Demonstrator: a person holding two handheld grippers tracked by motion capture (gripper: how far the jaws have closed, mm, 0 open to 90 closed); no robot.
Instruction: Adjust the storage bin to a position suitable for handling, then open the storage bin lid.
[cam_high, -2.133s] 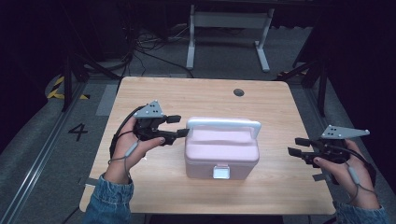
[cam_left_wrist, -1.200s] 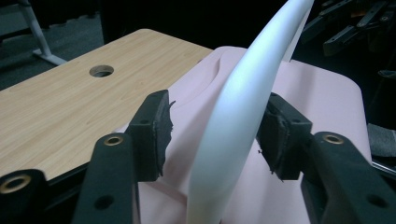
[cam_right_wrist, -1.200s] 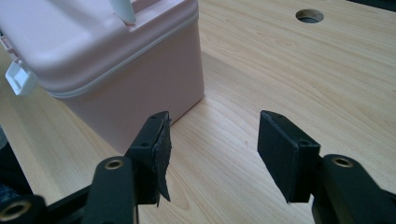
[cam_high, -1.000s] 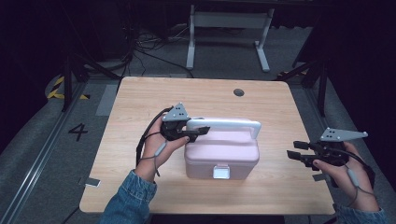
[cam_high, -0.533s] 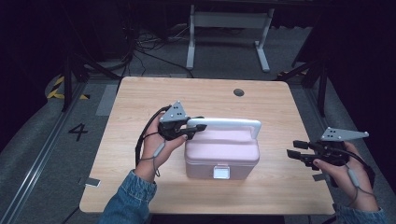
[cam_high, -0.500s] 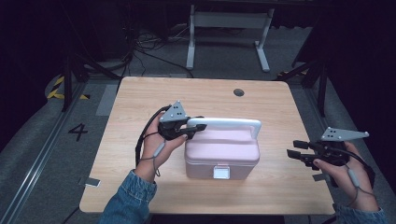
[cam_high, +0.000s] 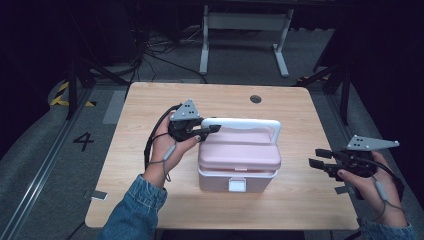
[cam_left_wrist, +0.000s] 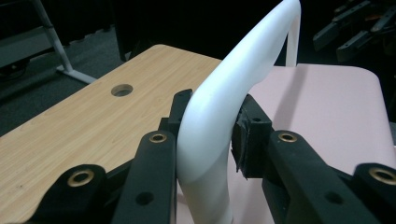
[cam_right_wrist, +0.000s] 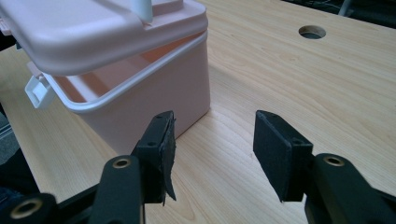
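Wooden table (cam_high: 150, 200) has a round cable hole (cam_high: 256, 99) near the far edge, right of centre, and there's a small grey tag (cam_high: 98, 195) lying flat by the near left corner. On the dark floor behind it sits a white metal stand (cam_high: 244, 30) with a tangle of black cables (cam_high: 150, 47) to its left. Left of the table there's a number 4 (cam_high: 83, 141) painted on the floor, plus a bit of yellow-black hazard tape (cam_high: 62, 95) further back.
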